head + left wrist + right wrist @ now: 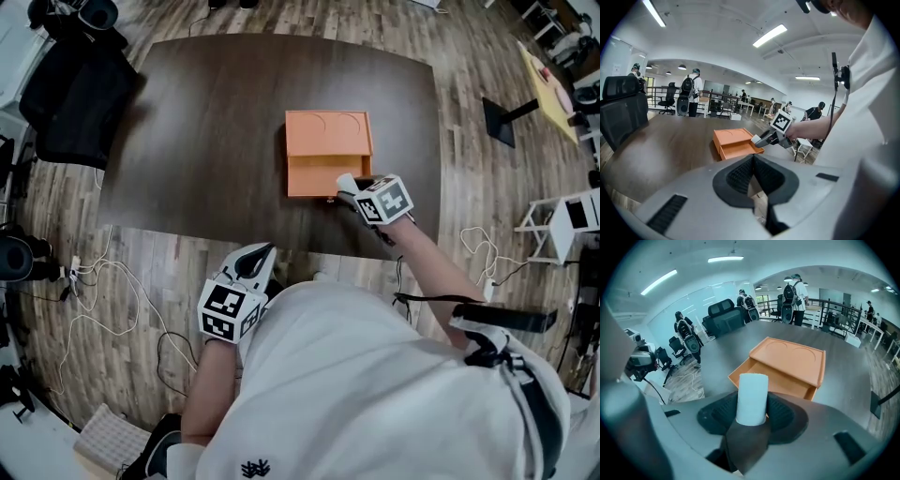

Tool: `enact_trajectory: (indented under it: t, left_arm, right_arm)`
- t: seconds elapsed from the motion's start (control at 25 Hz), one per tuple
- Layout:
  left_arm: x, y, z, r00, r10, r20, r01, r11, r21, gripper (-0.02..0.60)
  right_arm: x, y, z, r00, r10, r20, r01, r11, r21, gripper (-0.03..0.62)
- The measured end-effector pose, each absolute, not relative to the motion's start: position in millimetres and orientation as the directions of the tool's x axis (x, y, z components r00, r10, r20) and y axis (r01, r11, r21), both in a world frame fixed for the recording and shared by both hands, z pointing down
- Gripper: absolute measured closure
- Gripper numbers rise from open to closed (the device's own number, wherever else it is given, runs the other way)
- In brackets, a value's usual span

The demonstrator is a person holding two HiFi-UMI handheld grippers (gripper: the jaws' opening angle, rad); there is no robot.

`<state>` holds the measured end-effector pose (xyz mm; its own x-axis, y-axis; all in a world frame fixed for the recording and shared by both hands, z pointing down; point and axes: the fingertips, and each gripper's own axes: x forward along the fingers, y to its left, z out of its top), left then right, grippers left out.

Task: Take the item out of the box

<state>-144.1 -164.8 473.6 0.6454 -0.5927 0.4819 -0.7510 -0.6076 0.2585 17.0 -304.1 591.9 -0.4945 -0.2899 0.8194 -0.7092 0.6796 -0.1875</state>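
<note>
An orange box [328, 136] lies on the dark table [206, 141] with its drawer [319, 176] pulled out toward me. My right gripper [349, 185] hovers at the drawer's front right corner, shut on a white cylinder [752, 397] that stands up between its pads. The right gripper view shows the box [792, 359] and the drawer [773, 378] just beyond the cylinder. My left gripper [258, 255] is held close to my body, off the table's near edge, with its jaws together and nothing in them. Its own view shows the box [731, 137] and the right gripper [759, 139] ahead.
A black chair with a bag [80, 103] stands at the table's far left corner. Cables [112, 291] trail over the wooden floor to my left. A white stool [562, 225] is at the right. People with backpacks [792, 301] stand far behind the table.
</note>
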Motion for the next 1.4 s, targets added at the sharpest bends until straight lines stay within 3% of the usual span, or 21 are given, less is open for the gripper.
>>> enact_trajectory:
  t: [0.76,1.4]
  left_arm:
    - [-79.6,-114.0,479.4,0.574,-0.652,0.496,-0.814,-0.521,0.257,0.572]
    - [-61.0,-89.0,481.4,0.584,-0.665,0.466,-0.811,-0.505,0.296,0.572]
  right_arm:
    - [59.5,-213.8,540.3,-0.694,-0.294,0.657,-0.593,0.750,-0.292,0.413]
    - [50.5,-165.3,513.6,-0.751,-0.252,0.610,-0.501,0.819,-0.278,0.413]
